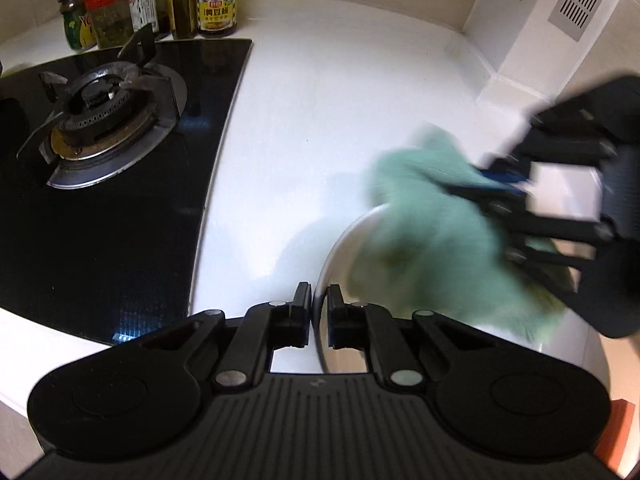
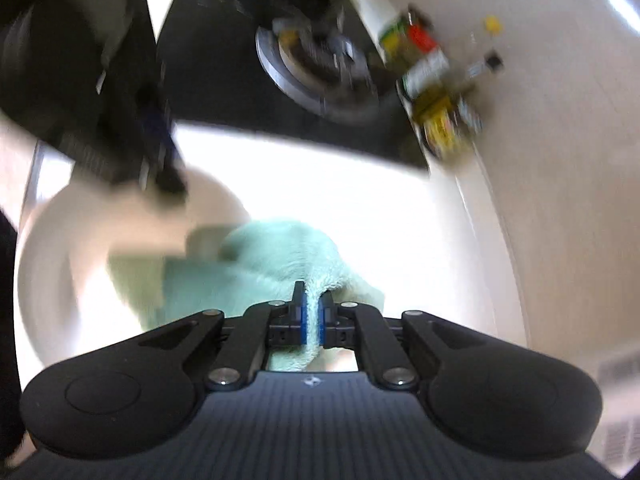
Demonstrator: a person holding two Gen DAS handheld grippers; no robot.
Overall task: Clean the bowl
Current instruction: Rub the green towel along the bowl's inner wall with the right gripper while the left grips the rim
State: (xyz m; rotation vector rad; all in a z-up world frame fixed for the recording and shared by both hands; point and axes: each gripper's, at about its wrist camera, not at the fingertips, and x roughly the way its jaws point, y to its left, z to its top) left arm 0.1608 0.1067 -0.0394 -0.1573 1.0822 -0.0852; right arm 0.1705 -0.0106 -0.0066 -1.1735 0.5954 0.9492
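Left wrist view: the left tongs (image 1: 319, 312) are sitting nearly closed on the rim of the steel bowl (image 1: 340, 248), one finger outside the wall and one inside, evidently pinning the bowl so it does not skid under wiping. The bowl is standing on the white bench (image 1: 320, 100), just right of the black gas hob (image 1: 120, 200). The right tongs (image 1: 480, 190) are coming in from the right, carrying a green cloth (image 1: 432, 248) that is draping into the bowl; blur suggests wiping is under way. Condiment jars (image 1: 216, 8) are standing behind the hob.

Right wrist view: the right tongs (image 2: 311, 308) are pinching a fold of the green cloth (image 2: 272, 264) between the blue pads, gap narrow, keeping the cloth bunched for scrubbing. The bowl (image 2: 52, 264) is lying ahead and left, with the left tongs (image 2: 168, 176) gripping its far rim. This view is heavily blurred.
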